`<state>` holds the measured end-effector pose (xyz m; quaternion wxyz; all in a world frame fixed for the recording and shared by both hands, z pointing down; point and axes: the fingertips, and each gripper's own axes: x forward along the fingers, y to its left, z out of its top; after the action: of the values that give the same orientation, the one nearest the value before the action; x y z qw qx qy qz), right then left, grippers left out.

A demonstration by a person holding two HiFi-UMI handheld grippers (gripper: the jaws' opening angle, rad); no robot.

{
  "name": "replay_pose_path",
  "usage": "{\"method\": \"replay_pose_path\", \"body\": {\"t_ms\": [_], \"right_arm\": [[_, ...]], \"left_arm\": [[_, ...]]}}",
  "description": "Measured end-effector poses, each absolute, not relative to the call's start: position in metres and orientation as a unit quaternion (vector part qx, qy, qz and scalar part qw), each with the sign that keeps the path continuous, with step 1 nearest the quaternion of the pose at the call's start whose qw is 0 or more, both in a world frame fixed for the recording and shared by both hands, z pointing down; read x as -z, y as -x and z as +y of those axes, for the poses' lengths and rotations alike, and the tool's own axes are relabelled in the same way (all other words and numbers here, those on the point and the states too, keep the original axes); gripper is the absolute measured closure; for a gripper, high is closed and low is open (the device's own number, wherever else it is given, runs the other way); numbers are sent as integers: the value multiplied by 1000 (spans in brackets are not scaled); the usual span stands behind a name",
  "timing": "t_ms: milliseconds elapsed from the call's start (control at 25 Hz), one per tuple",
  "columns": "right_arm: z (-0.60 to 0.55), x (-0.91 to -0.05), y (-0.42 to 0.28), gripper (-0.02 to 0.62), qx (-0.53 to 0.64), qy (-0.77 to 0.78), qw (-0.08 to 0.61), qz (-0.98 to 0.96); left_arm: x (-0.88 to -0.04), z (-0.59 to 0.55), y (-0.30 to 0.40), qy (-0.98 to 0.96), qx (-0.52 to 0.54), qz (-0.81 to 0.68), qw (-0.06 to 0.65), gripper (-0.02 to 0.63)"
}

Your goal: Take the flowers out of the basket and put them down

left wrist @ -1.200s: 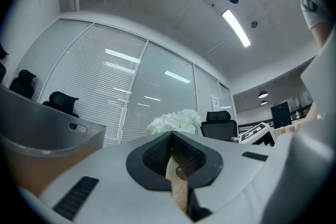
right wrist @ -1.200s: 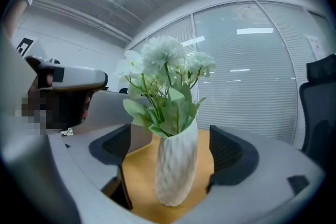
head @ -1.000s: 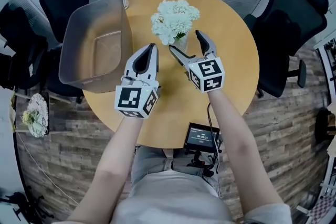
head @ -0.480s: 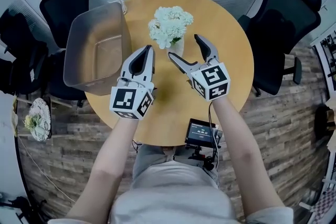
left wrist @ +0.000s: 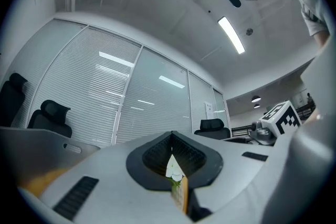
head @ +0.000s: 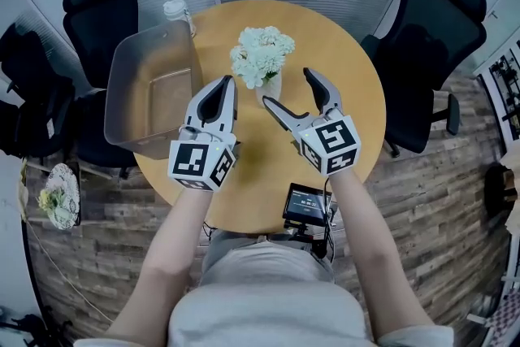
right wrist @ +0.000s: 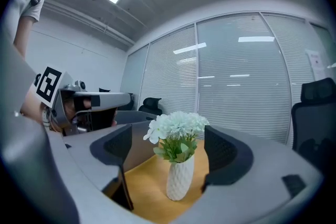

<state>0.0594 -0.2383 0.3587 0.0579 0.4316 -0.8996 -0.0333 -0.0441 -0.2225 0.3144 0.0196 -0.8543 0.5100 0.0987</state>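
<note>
Flowers [head: 262, 54] stand in vase [right wrist: 180, 178] on table [head: 357, 93], right of basket [head: 122, 69]. Right gripper [head: 289, 88] is wide, framing the vase with clearance; left gripper [head: 227, 82] is closed and idle. Retract straight toward near edge, don't clip vase.

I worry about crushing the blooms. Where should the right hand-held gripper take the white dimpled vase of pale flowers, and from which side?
Probably best: grip the white dimpled vase at mid-body, below the pale flowers, coming in level from the near side. It stands upright and narrow, and the open right hand-held gripper faces it squarely.
</note>
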Motion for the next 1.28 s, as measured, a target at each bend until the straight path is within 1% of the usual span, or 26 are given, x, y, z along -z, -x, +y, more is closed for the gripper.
{"method": "replay_pose_path", "body": {"t_ms": [160,320,480,520,560,640,800,960,1120,1200,1280], "right_arm": [[-233,-349,-65,146,25,-442,45,-896],[-230,-336,-63,147,29,-448,35,-893],[-225,-324,-63,163,33,-460,20,-887],[-224,-321,-64,180,33,-467,15,-883],[-223,-319,-66,214,35,-476,11,-879],[-223,-314,-69,327,42,-494,7,-869],[-219,-308,-67,408,44,-508,-7,-860],[-215,-307,-58,506,50,-510,-8,-859],[-214,-307,-58,557,39,-524,-20,-850],[-214,-306,-58,571,36,-529,-22,-847],[-212,-303,-56,571,38,-528,-22,-848]], "left_arm": [[-302,-221,42,857,-102,503,33,601],[-292,-221,40,858,-86,503,65,601],[-283,-220,38,861,-87,495,80,601],[-281,-220,38,861,-90,494,80,601],[-278,-221,38,861,-94,493,80,601],[-272,-222,39,862,-101,491,80,601],[-268,-224,44,860,-117,492,67,601],[-266,-224,47,860,-125,491,62,601],[-262,-224,47,863,-131,485,64,601],[-260,-223,48,863,-134,482,64,601],[-260,-222,48,866,-134,478,62,601]]}}
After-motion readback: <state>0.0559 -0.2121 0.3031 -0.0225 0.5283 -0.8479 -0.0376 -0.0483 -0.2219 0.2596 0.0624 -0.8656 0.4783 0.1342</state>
